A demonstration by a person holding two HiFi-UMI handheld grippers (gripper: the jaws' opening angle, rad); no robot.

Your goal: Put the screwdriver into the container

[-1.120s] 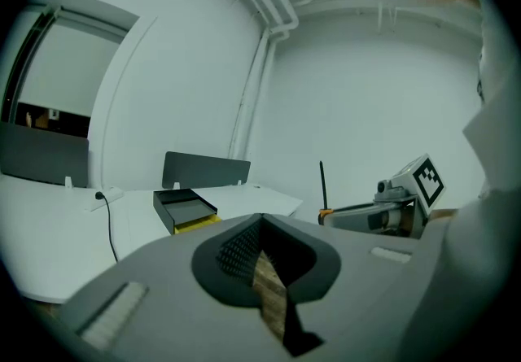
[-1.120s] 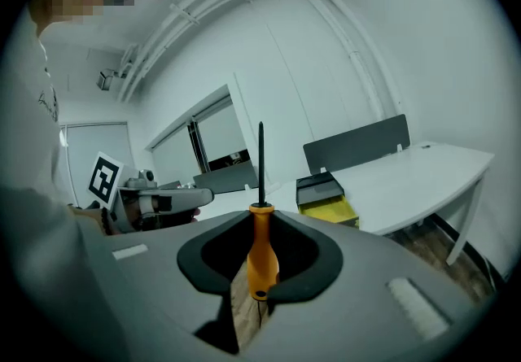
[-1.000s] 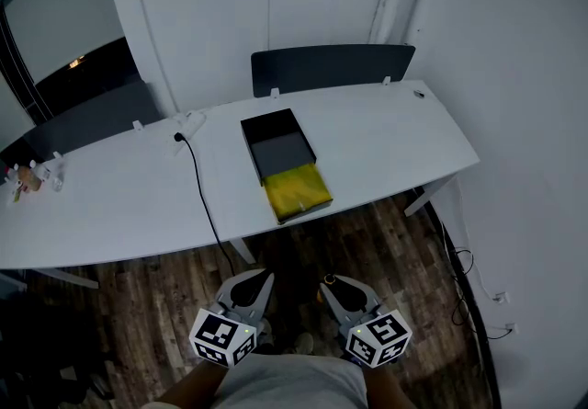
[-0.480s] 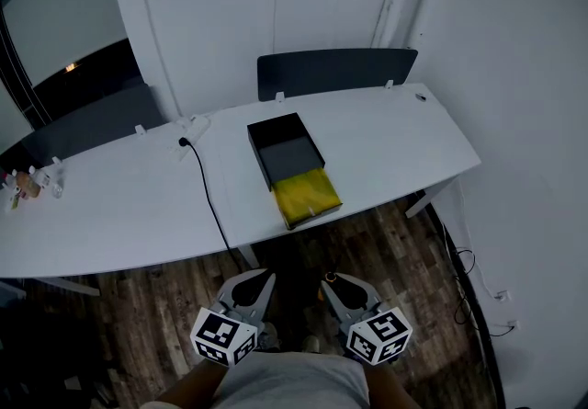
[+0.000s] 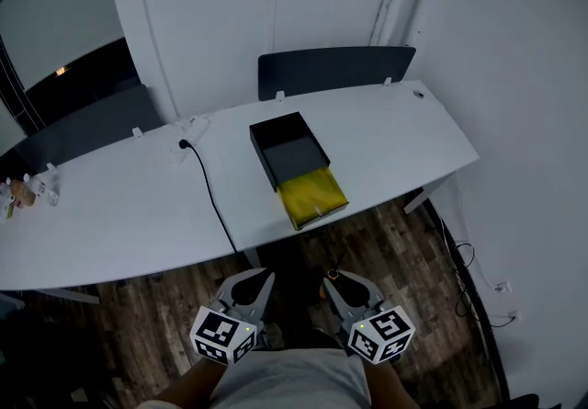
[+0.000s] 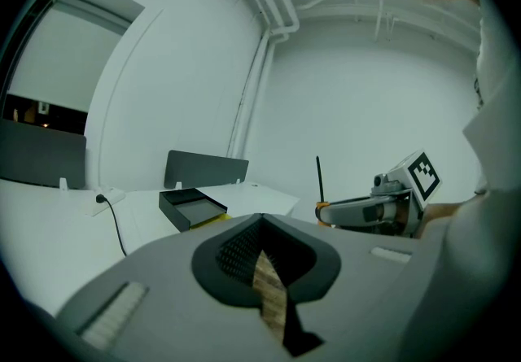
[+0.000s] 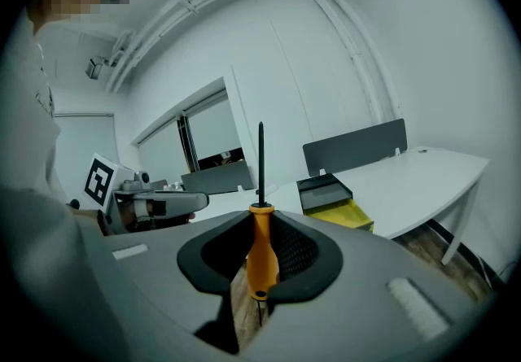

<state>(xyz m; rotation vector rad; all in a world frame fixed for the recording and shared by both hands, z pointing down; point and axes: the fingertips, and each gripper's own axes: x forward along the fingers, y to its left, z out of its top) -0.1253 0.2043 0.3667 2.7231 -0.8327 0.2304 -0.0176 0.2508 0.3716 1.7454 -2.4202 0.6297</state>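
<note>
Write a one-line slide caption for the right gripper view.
Right tool grips an orange-handled screwdriver upright, the black container on the white desk beyond.

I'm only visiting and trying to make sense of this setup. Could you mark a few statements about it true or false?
1. The right gripper holds an orange-handled screwdriver. True.
2. A black container sits on the white desk. True.
3. The screwdriver lies in the container. False: the right gripper holds it over the floor.
4. A black cable lies on the desk. True.
5. The left gripper grips that cable. False: it is empty.
</note>
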